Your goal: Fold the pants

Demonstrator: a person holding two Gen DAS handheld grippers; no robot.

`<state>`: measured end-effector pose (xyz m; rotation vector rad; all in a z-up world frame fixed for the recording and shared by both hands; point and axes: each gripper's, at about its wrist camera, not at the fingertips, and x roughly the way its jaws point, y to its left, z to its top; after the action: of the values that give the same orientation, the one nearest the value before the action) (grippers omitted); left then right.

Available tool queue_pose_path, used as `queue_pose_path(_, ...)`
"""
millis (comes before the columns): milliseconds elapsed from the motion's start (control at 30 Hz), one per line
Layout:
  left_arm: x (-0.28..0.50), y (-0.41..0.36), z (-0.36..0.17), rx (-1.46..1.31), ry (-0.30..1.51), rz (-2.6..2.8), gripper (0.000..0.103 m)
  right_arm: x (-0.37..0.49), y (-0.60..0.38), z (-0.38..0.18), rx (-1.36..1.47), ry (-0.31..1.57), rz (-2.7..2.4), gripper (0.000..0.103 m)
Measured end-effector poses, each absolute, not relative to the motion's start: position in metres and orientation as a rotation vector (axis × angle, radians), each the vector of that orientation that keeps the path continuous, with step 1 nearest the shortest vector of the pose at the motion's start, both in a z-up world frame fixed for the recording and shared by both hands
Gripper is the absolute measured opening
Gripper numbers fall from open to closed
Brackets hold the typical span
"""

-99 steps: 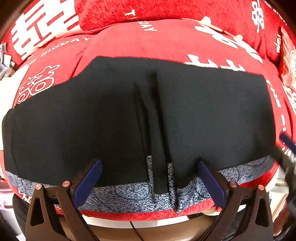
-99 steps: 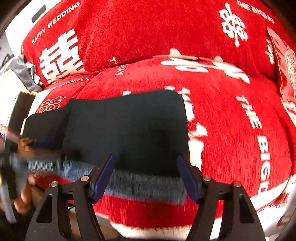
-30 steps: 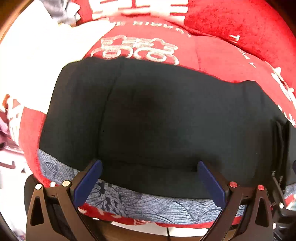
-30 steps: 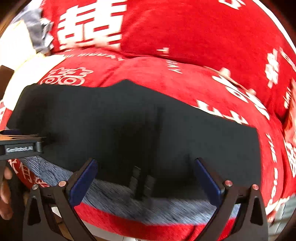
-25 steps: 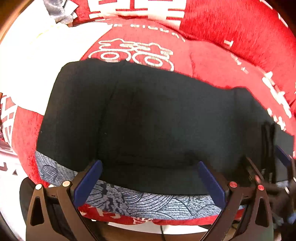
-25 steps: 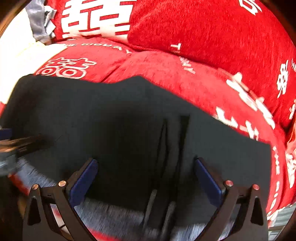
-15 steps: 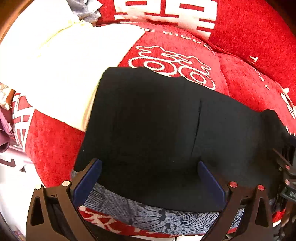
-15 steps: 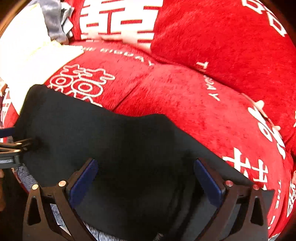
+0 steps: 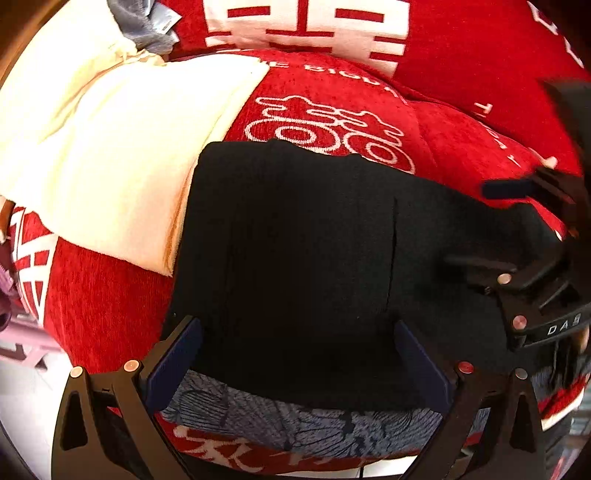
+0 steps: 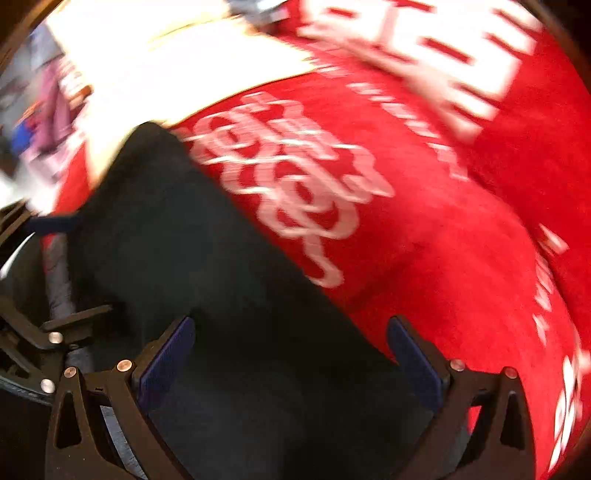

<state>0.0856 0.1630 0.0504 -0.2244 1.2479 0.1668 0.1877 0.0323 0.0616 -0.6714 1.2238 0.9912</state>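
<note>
Black pants (image 9: 295,258) lie flat on a red sofa cover, their grey patterned waistband (image 9: 295,417) along the near edge. My left gripper (image 9: 297,354) is open just above the waistband, empty. My right gripper (image 10: 291,358) is open over the black fabric (image 10: 221,295); it also shows at the right in the left wrist view (image 9: 480,225), hovering over the pants. The left gripper shows at the left edge of the blurred right wrist view (image 10: 59,266).
A cream cloth (image 9: 103,147) lies to the left of the pants and touches their left edge. Red back cushions (image 9: 461,48) with white characters rise behind. A grey garment (image 9: 144,18) sits at the far left. The sofa's front edge is just below the waistband.
Both grippers have swung left along the pants, from the middle fold to the left end. The right gripper has come close beside the left one. Both stay open.
</note>
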Motion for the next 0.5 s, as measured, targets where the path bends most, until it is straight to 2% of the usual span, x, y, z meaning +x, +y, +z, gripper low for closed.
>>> queue_pose_path(267,0.078,0.174,0.054,-0.195,1.243,0.116,0.103,0.173,0.090,0.041,-0.763,1.344,1.291,0.103)
queue_pose_path(333,0.075,0.177,0.056,-0.188,1.241,0.093,0.103,0.163,0.098,0.044,-0.808,1.312,1.313,0.097)
queue_pose_path(400,0.072,0.184,0.058,-0.184,1.230,0.073,0.103,0.155,0.099,0.053,-0.835,1.303,1.330,0.074)
queue_pose_path(433,0.070,0.188,0.058,-0.186,1.223,0.063,0.103,0.151,0.098,0.058,-0.863,1.287,1.324,0.068)
queue_pose_path(500,0.062,0.197,0.061,-0.193,1.215,0.056,0.103,0.146,0.096,0.066,-0.904,1.249,1.315,0.044)
